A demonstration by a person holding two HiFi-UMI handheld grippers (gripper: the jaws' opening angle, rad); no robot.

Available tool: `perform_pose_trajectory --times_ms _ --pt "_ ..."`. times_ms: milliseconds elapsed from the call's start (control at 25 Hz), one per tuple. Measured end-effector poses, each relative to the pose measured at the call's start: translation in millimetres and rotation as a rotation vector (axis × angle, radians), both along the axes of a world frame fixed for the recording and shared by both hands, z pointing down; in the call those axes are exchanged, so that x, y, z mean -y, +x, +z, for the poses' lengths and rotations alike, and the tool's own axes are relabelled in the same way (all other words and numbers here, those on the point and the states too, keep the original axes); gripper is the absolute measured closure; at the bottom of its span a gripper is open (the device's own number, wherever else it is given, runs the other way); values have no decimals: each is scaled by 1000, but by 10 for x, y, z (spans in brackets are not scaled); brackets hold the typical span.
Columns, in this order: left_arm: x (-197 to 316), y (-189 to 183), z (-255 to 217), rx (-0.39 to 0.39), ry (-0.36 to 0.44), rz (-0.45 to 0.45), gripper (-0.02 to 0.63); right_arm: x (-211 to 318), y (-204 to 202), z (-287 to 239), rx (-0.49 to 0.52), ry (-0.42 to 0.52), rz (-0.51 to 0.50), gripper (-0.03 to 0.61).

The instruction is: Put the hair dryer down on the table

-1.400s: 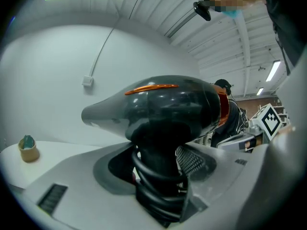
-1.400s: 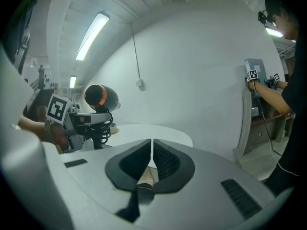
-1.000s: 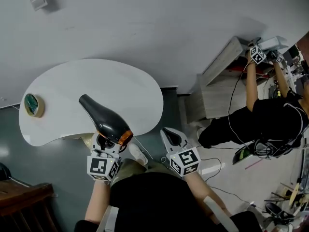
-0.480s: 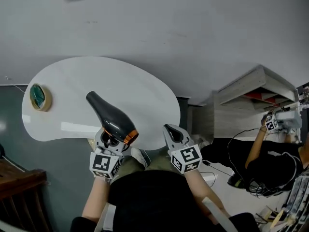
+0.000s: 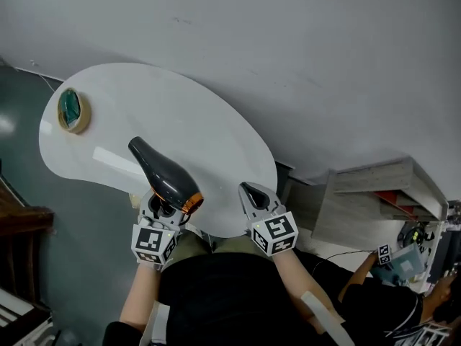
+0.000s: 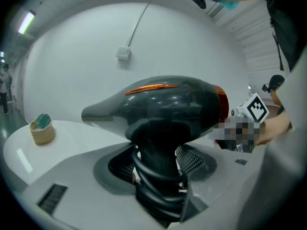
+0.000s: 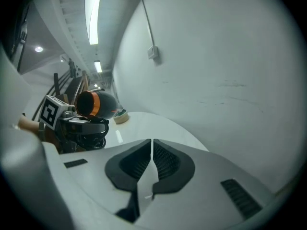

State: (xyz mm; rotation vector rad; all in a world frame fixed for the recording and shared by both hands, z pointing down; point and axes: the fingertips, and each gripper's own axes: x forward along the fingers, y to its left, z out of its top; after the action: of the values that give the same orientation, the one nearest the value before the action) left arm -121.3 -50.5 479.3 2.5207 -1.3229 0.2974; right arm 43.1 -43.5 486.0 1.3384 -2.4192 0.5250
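At the near edge of the table (image 5: 209, 132), the left gripper (image 5: 164, 209) clamps the cord-wrapped handle of the hair dryer (image 5: 163, 176), whose body is held over that edge, nozzle toward the far left. The right gripper (image 5: 255, 197) hangs alongside, jaws together, empty. Beyond lies open tabletop; a tape roll (image 5: 73, 111) sits at its far left end

Tape roll (image 5: 73, 111) on table (image 5: 205, 132), far-left end. Hair dryer (image 5: 163, 176) over near edge, in left gripper (image 5: 163, 207); right gripper (image 5: 253, 195) just right.

The tongs (image 6: 158, 166) grip the hair dryer (image 6: 163, 107) by its cord-wrapped handle.
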Motion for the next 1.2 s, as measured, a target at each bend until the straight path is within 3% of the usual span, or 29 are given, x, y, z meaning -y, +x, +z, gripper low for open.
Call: perform_pose_trajectory --times_ms 360,680,1200 --pt "22 192 245 42 -68 -201 350 487 156 123 -17 -36 -233 552" --pt "-86 447 472 50 -122 -328 351 653 357 305 -33 -65 -365 552" --pt "-340 997 988 53 -239 -401 350 499 742 603 -61 -116 -481 552"
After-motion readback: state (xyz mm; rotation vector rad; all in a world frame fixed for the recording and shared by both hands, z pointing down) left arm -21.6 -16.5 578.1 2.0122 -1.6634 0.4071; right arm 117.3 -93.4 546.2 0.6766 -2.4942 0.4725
